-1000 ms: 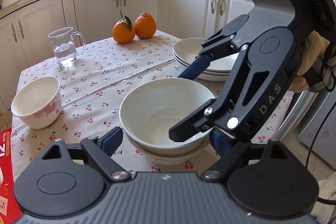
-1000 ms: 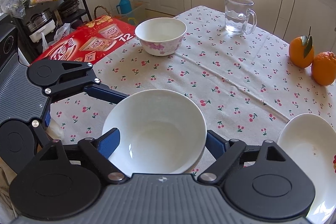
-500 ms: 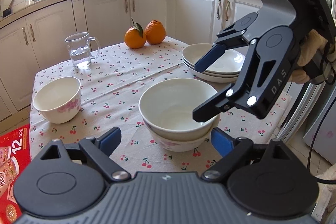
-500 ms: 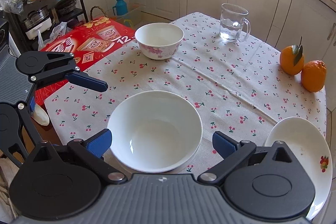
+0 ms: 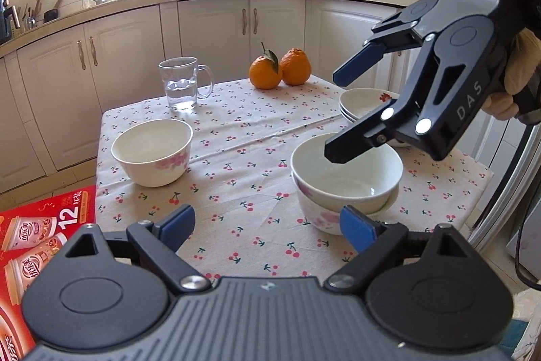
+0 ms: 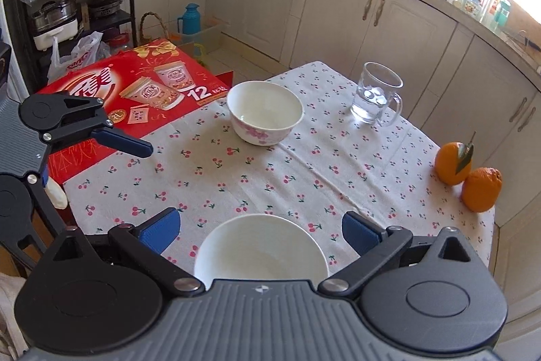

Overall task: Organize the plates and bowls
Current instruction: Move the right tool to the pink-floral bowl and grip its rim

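Two white bowls with pink flowers sit nested as a stack [image 5: 345, 181] on the cherry-print tablecloth [image 5: 236, 158]; the stack's top bowl [image 6: 260, 249] lies just below my right gripper [image 6: 260, 230]. That gripper [image 5: 331, 115] hangs open above the stack and touches nothing. My left gripper [image 5: 267, 227] is open and empty, low before the table's near edge, left of the stack. A third matching bowl [image 5: 152, 151] [image 6: 265, 117] stands alone. Stacked white plates [image 5: 361, 104] sit behind the right gripper, partly hidden.
A glass mug of water [image 5: 184, 83] [image 6: 375, 97] and two oranges [image 5: 279, 70] [image 6: 466, 171] stand at the table's far side. A red drinks carton [image 5: 37, 242] [image 6: 135, 87] lies on the floor beside the table. White cabinets ring the room.
The right gripper's jaws spread wide off the upper bowl, which stays nested in the lower one. Both grippers drew back and rose from the stack; the left view swung toward the lone bowl.
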Action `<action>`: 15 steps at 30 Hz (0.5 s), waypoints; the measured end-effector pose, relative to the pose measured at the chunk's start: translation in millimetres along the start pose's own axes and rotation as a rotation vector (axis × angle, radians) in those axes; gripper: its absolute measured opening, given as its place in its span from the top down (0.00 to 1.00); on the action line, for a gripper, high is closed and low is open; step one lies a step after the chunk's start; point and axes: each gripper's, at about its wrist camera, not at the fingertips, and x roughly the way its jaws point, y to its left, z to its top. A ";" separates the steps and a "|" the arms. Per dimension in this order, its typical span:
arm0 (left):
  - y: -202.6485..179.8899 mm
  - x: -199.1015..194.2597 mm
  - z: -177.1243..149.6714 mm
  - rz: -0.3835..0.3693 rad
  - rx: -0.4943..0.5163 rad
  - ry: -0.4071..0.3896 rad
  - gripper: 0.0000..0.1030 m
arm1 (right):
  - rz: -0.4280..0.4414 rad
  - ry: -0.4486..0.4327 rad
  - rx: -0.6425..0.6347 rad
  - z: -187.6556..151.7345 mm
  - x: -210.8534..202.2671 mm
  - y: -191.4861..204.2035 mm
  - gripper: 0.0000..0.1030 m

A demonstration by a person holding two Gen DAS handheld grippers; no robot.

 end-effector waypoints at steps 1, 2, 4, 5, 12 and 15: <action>3.6 -0.1 -0.7 0.006 -0.009 -0.002 0.10 | 0.004 0.003 0.008 5.4 1.8 0.5 0.00; 7.5 -0.1 -1.1 0.011 -0.015 -0.004 0.10 | 0.003 0.000 0.015 9.8 3.3 0.2 0.00; 14.7 0.3 -1.1 0.025 -0.027 -0.005 0.10 | 0.020 -0.016 0.034 19.1 6.9 -2.2 0.00; 17.9 0.9 -1.0 0.029 -0.031 -0.005 0.10 | 0.034 -0.018 0.050 23.6 9.3 -4.3 0.00; 42.9 10.7 0.5 0.045 -0.065 -0.007 0.10 | 0.139 -0.072 0.045 45.7 30.4 -4.9 0.00; 52.8 20.6 2.5 0.053 -0.072 -0.002 0.10 | 0.175 -0.036 0.056 54.4 46.0 -6.8 0.00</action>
